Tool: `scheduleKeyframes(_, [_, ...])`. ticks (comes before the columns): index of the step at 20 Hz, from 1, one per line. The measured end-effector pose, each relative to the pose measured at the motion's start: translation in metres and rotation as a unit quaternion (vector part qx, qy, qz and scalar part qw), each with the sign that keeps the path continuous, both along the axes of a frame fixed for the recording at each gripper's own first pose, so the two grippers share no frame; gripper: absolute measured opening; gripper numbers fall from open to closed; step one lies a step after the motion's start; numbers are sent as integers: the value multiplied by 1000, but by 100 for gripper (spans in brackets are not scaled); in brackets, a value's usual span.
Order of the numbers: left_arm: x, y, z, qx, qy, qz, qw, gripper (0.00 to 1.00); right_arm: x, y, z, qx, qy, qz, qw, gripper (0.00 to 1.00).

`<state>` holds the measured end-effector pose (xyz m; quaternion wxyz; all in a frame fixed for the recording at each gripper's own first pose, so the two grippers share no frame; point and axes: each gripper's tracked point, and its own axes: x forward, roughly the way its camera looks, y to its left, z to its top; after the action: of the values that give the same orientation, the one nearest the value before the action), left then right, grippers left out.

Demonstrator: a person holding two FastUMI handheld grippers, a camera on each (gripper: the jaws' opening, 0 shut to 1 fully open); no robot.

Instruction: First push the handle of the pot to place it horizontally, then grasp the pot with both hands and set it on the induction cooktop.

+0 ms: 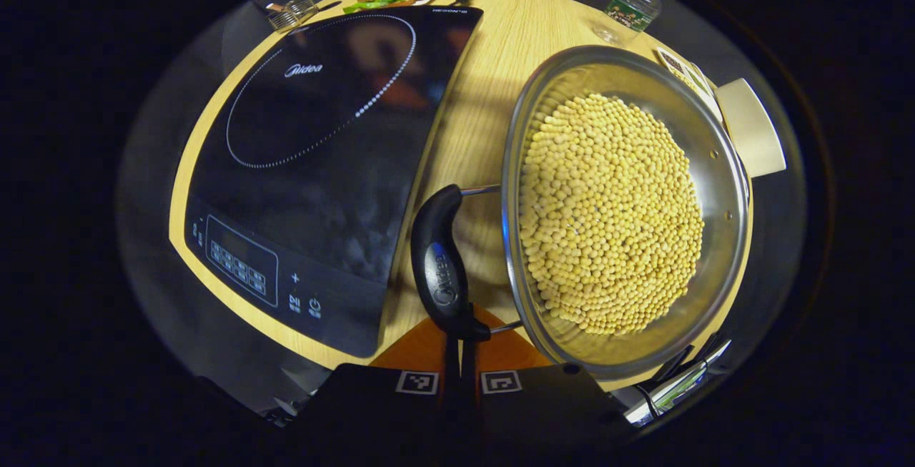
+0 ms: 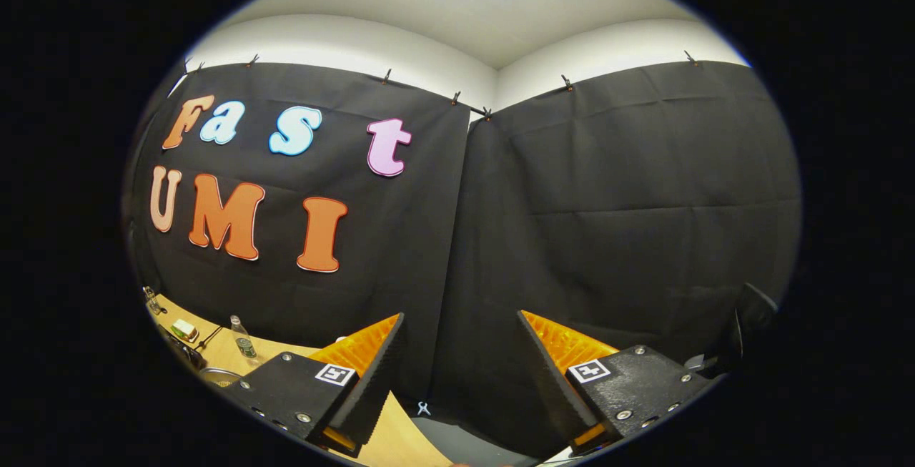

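My left gripper has its jaws pinched on the pot's black handle at lower centre; the pot sits right of the induction cooktop on the desk; my right gripper has its jaws wide, holding nothing.

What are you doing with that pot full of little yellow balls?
A person is working with a hand-held gripper in each hand. The left hand-held gripper is closed, its tips right at the black handle of the steel pot, which is full of yellow beans. The pot sits on the wooden table beside the black induction cooktop, not on it yet. The right hand-held gripper is open and raised, facing the booth's wall.
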<state>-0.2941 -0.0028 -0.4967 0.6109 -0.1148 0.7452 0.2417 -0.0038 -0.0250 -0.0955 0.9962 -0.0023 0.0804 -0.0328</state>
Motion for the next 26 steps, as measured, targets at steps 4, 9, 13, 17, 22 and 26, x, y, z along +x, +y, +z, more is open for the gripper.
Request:
scheduleKeyframes(4, [7,17,-9,14,-19,-29,999,8,-5,7,3,-5,4,-3,1000,93])
scheduleKeyframes(9, [16,29,-18,-7,-46,-74,996,8,-7,24,5,-11,10,4,1000,97])
scheduleKeyframes(13, [29,41,-19,-11,-67,-101,993,8,-6,41,8,-18,10,14,1000,93])
scheduleKeyframes(17, [45,53,-17,-10,-89,-140,986,8,-5,51,10,-16,12,19,1000,93])
scheduleKeyframes(22, [55,56,-18,-13,-103,-172,980,8,-7,57,4,-8,23,21,999,93])
scheduleKeyframes(26, [58,62,-17,-17,-115,-178,977,8,-5,69,-5,-8,34,31,999,93])
